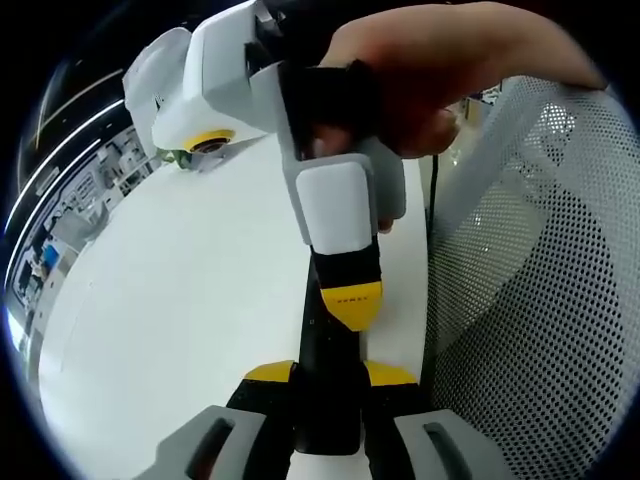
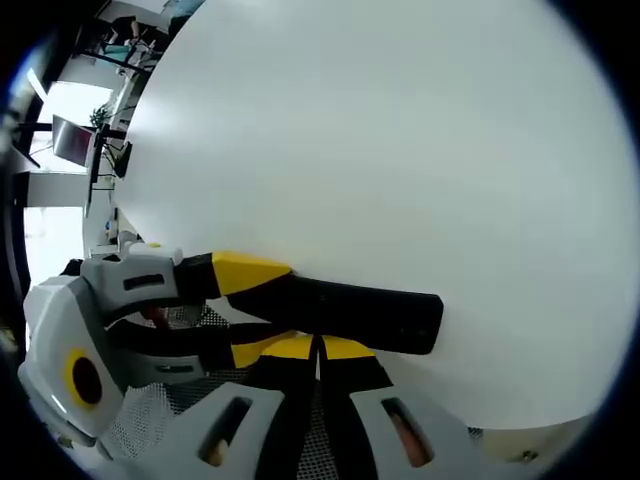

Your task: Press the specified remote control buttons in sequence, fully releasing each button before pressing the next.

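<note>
In the left gripper view, my left gripper point(image 1: 330, 375) is shut on a slim black remote point(image 1: 330, 415) that stands up between its yellow-tipped jaws. My right gripper point(image 1: 350, 303), held by a hand point(image 1: 430, 70), comes down from the top. Its jaws are together and their yellow tip rests on the remote's face. In the right gripper view the remote point(image 2: 380, 312) lies across the picture, held at its left end by the left gripper point(image 2: 255, 310). My right gripper point(image 2: 318, 347) is shut, with its tips against the remote's near edge. The buttons are hidden.
A white table point(image 1: 180, 300) spreads out behind the remote, and it also appears in the right gripper view point(image 2: 400, 150). A white mesh chair back point(image 1: 530, 280) stands close on the right. Room shelving lies far off at the left edge.
</note>
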### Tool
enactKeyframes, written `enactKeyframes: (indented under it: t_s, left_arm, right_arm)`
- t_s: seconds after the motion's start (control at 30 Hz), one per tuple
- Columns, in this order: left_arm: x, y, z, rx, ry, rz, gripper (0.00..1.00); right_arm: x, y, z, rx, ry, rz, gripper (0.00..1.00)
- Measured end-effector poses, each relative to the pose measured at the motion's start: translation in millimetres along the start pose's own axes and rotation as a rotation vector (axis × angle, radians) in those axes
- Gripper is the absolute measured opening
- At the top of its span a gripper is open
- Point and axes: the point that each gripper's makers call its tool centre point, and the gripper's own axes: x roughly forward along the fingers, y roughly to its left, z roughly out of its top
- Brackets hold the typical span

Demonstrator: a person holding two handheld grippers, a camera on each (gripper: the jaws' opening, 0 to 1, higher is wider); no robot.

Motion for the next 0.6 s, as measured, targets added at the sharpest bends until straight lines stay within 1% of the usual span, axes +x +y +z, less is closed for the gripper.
enactKeyframes:
  t_s: [0.03,0.13,0.23,0.37,0.5,0.57,0.6]
  left_arm:
    - [0.0,0.0,-0.1,-0.001,0.000,-0.001,0.25]
    - [0.3,0.3,-0.6,-0.010,0.002,-0.004,0.24]
    - [0.4,0.4,-0.7,-0.010,0.002,-0.006,0.24]
    - [0.4,0.5,-0.5,-0.008,0.001,-0.005,0.24]
    - [0.2,0.9,-0.4,-0.016,0.002,-0.010,0.25]
    - [0.0,0.8,-0.2,-0.016,0.002,-0.010,0.25]
    - [0.5,0.8,-0.6,-0.015,0.003,-0.010,0.25]
  right_arm:
    - [0.0,0.3,-0.2,0.000,0.000,0.001,0.00]
    - [0.4,1.7,0.0,-0.035,0.007,-0.013,0.00]
    - [1.1,0.1,1.5,-0.040,0.010,-0.016,0.00]
    - [0.0,-0.9,1.4,0.015,0.006,0.003,0.00]
    - [-1.4,-1.2,3.7,0.012,-0.002,-0.006,0.00]
    - [-4.3,-1.5,5.3,0.011,-0.021,-0.011,0.00]
    - [-6.5,-3.8,8.2,0.018,-0.043,-0.019,0.00]
